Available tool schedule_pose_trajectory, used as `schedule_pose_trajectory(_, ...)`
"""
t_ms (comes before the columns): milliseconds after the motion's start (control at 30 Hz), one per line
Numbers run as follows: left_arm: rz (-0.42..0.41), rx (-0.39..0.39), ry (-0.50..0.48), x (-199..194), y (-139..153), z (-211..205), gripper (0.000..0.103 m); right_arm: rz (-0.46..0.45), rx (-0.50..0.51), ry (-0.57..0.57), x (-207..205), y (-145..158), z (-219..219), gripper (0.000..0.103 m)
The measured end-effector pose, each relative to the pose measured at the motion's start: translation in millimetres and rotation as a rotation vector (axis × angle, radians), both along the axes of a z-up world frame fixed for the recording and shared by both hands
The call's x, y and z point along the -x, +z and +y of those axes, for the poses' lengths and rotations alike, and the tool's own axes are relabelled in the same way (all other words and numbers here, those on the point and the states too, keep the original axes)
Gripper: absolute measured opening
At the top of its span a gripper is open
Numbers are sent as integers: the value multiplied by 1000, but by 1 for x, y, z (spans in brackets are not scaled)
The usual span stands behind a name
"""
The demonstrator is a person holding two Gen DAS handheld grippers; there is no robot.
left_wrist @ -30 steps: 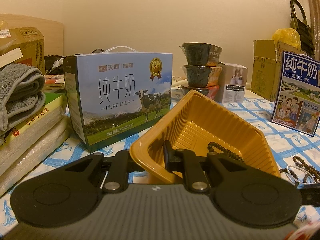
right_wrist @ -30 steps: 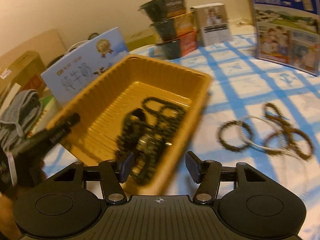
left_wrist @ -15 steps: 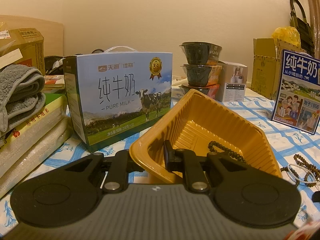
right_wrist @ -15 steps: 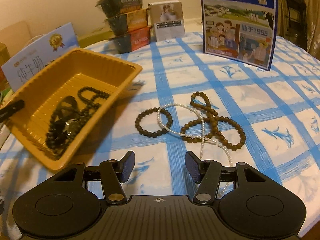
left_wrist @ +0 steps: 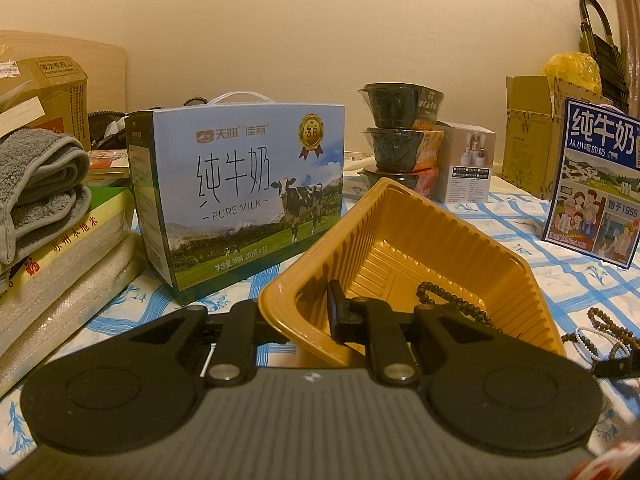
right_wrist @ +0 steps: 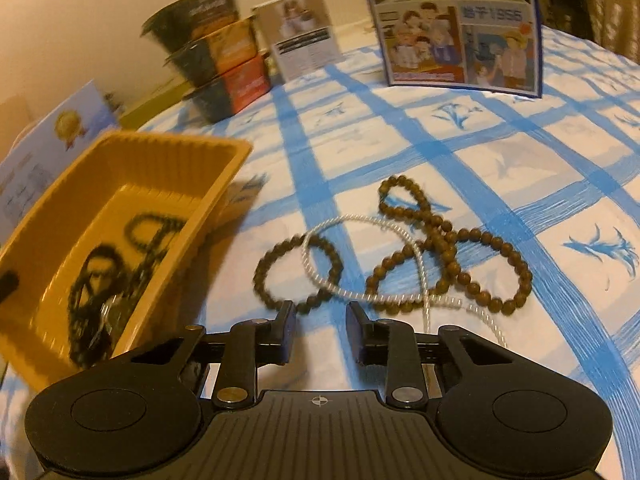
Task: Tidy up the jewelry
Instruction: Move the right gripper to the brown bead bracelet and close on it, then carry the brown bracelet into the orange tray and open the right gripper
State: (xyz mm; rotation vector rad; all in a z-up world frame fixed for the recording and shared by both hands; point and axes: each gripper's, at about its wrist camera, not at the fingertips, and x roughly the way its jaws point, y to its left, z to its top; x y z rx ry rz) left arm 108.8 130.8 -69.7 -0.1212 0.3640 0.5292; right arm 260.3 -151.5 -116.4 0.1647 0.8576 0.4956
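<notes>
The yellow plastic tray (left_wrist: 520, 276) is pinched at its near wall by the left gripper (left_wrist: 298, 312). The right gripper (right_wrist: 320, 320) is being closed, nothing between its jaws, just short of the dark bead bracelet (right_wrist: 298, 270) on the checked tablecloth (right_wrist: 500, 152); a lower reach seems needed.

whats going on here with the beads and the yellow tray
A person with a gripper in each hand is sorting jewelry into a yellow tray. The left gripper is clamped on the tray's near rim, tilting it up. Some dark bead strings already lie inside. The right gripper hangs just above the tablecloth with its jaws closing, nothing between them yet, right by a small dark bracelet, a white pearl strand and a long brown bead strand not yet collected.
</notes>
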Motion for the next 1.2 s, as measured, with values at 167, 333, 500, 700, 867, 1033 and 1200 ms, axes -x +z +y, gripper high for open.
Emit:
schedule_pose_trajectory(167, 0, 0, 1, 0, 0, 0, 15, -21, 21, -35, -14, 1, 9, 29)
schedule_pose_trajectory(333, 0, 0, 0, 0, 0, 0, 15, -105, 154, 4, -11, -4, 31, 28)
schedule_pose_trajectory(500, 1, 0, 0, 0, 0, 0, 15, -164, 251, 61, 2, -9, 45, 7)
schedule_pose_trajectory(700, 1, -1, 1, 0, 0, -1, 15, -140, 227, 75, 7, -8, 43, 7)
schedule_pose_trajectory(867, 1, -4, -1, 0, 0, -1, 15, -123, 195, 92, 15, -1, 42, 7)
schedule_pose_trajectory(1033, 1, -3, -1, 0, -1, 0, 15, -138, 153, 105, 25, 15, 39, 7)
schedule_pose_trajectory(1200, 0, -3, -1, 0, 0, -1, 15, -181, 80, 107, 36, 47, 31, 7)
